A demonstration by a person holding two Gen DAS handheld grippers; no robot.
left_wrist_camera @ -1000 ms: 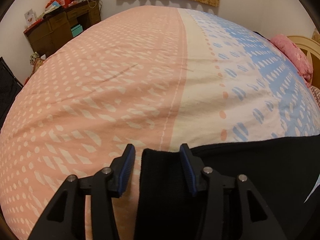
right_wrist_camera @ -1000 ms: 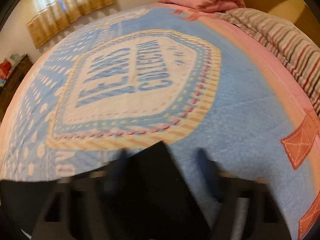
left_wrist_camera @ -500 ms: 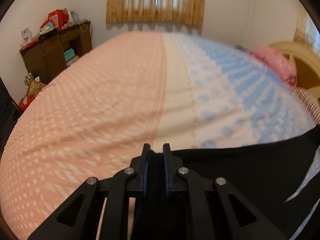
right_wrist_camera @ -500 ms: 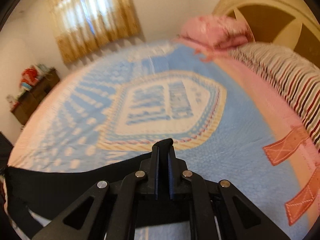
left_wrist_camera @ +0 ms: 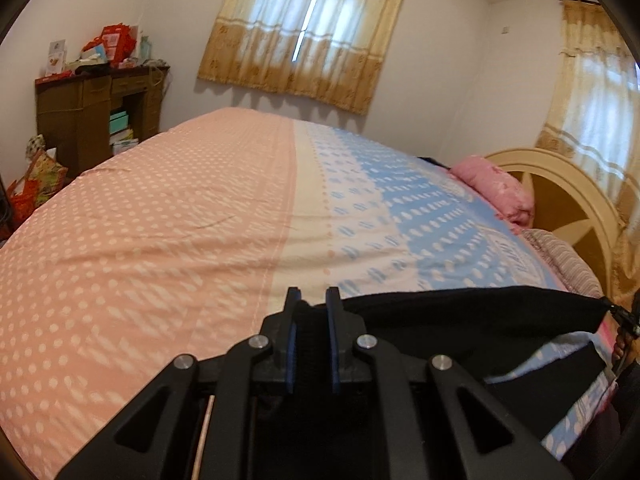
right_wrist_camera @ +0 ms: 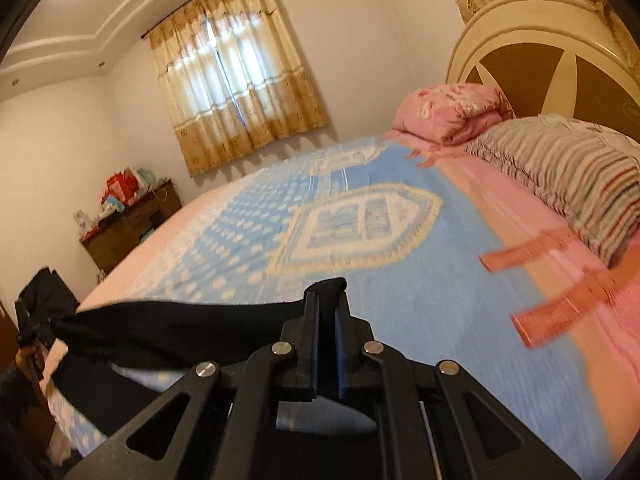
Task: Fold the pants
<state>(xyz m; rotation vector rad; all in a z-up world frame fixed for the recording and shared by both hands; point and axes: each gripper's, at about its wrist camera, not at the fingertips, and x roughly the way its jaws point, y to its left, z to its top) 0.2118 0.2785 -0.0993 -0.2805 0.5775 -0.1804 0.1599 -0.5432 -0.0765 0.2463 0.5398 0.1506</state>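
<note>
The black pants [left_wrist_camera: 460, 316] hang stretched between my two grippers above the bed. My left gripper [left_wrist_camera: 311, 300] is shut on one corner of the fabric, low in the left wrist view. My right gripper [right_wrist_camera: 327, 300] is shut on the other corner; the pants [right_wrist_camera: 180, 332] run from it to the left in the right wrist view. The cloth's top edge is taut and the rest droops below it. The lower part of the pants is hidden behind the gripper bodies.
The bed's blanket [left_wrist_camera: 160, 240] is pink on the left and blue [right_wrist_camera: 360, 240] on the right. A pink pillow [right_wrist_camera: 452, 112] and striped pillow [right_wrist_camera: 560, 176] lie by the headboard [right_wrist_camera: 540, 40]. A wooden desk [left_wrist_camera: 92, 120] stands at the far left wall.
Both grippers closed on the pants a second ago and have since lifted the fabric up off the bed. The views have tilted up toward the windows.
</note>
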